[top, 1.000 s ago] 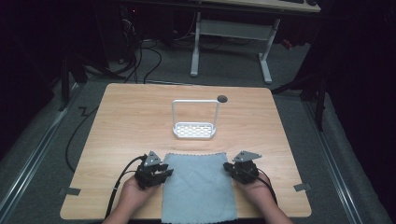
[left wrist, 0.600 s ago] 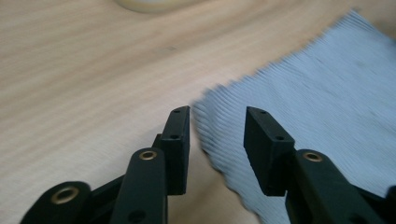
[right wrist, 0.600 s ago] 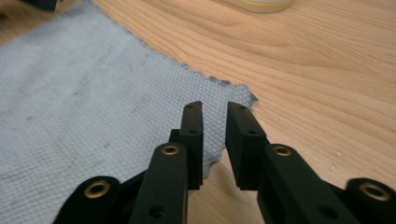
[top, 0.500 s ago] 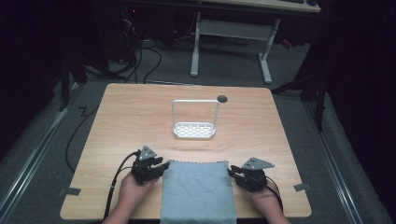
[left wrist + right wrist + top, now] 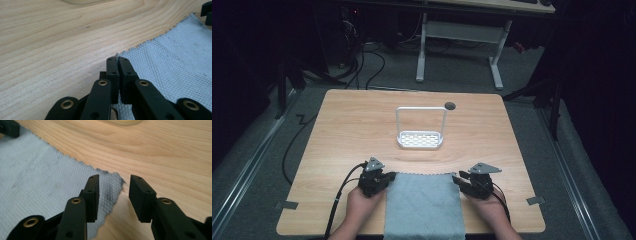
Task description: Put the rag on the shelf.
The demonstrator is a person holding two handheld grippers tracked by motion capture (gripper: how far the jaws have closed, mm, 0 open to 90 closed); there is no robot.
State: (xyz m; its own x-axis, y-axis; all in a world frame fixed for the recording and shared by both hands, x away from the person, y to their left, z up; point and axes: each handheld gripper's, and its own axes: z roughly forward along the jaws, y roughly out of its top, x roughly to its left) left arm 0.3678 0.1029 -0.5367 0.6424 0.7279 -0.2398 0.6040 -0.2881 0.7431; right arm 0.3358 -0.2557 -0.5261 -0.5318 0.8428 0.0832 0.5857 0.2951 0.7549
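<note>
My left gripper (image 5: 117, 60) has just clamped the soft, limp cloth's (image 5: 424, 205) far corner; my right gripper (image 5: 113, 185) has been opening, jaws apart over the other corner.

Pale blue-grey waffle-weave cloth (image 5: 424, 205), light wood-grain table (image 5: 352, 125), white perforated rack (image 5: 420, 136), black grippers

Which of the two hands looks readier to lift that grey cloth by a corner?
The left. The left gripper is shut on the cloth at its far corner, while the right gripper has just been opening, its jaws apart over the other corner, pinching nothing.
</note>
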